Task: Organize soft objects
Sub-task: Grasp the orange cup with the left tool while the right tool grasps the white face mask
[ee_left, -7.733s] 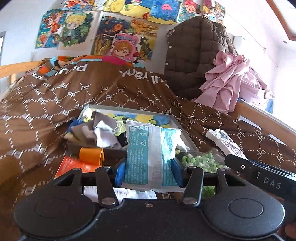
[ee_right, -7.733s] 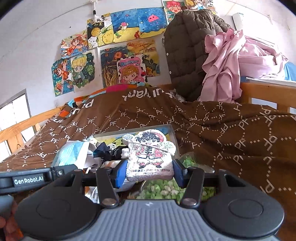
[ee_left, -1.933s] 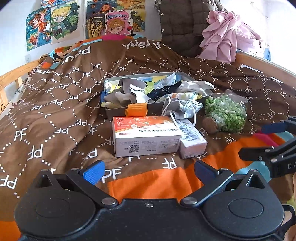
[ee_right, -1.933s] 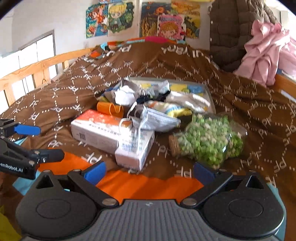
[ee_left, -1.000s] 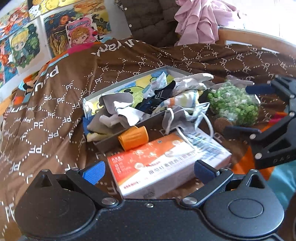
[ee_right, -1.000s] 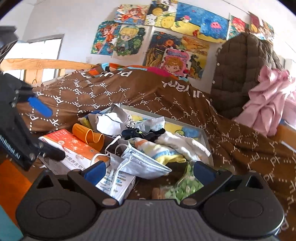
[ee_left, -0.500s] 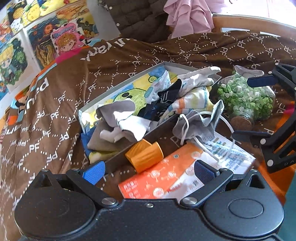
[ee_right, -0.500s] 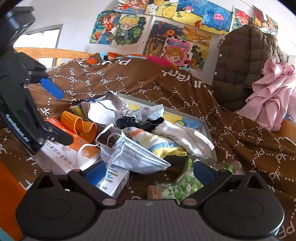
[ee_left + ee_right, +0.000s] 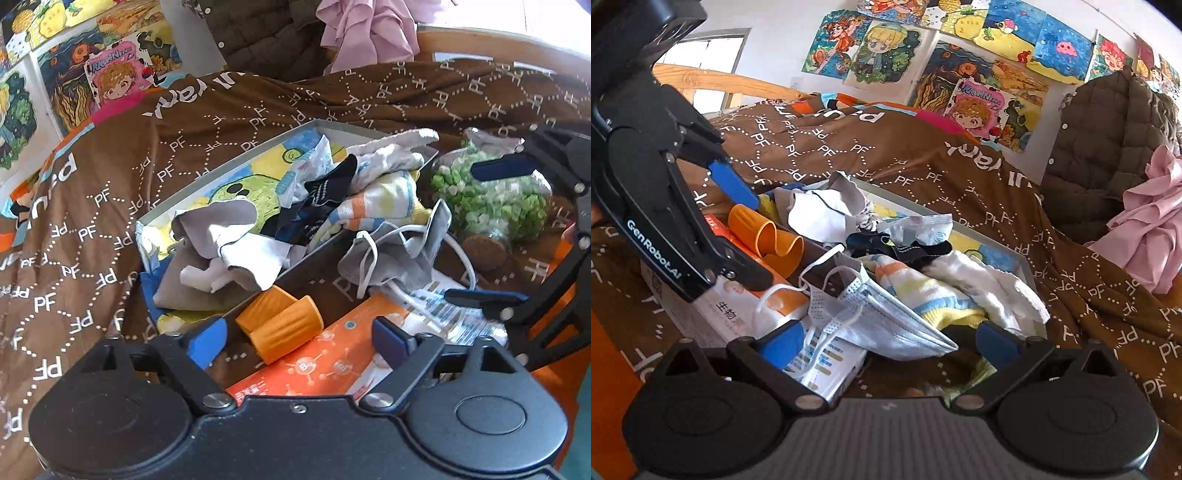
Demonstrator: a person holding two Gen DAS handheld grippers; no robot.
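A shallow grey box (image 9: 229, 162) on the bed holds a heap of socks (image 9: 373, 206) and grey cloths (image 9: 229, 251). A soft orange cup (image 9: 280, 325) lies on its side against the box's front wall, between the closing jaws of my left gripper (image 9: 299, 341); the pads stand clear of it. A pale blue face mask (image 9: 882, 317) drapes over the cartons, and my right gripper (image 9: 890, 343) is open around its lower edge. Each gripper shows in the other's view: the right gripper (image 9: 491, 230), the left gripper (image 9: 742, 229).
An orange-and-white carton (image 9: 332, 365) and a small white carton (image 9: 827, 365) lie before the box. A corked jar of green pieces (image 9: 495, 199) lies to its right. The brown quilt (image 9: 92, 206) covers the bed; a padded jacket (image 9: 1108, 147) and pink garment (image 9: 1145, 221) are piled behind.
Both grippers have come closer to the pile. My left jaws have narrowed around the orange cup. The mask now fills the right gripper's gap, and the green jar has slid under that view.
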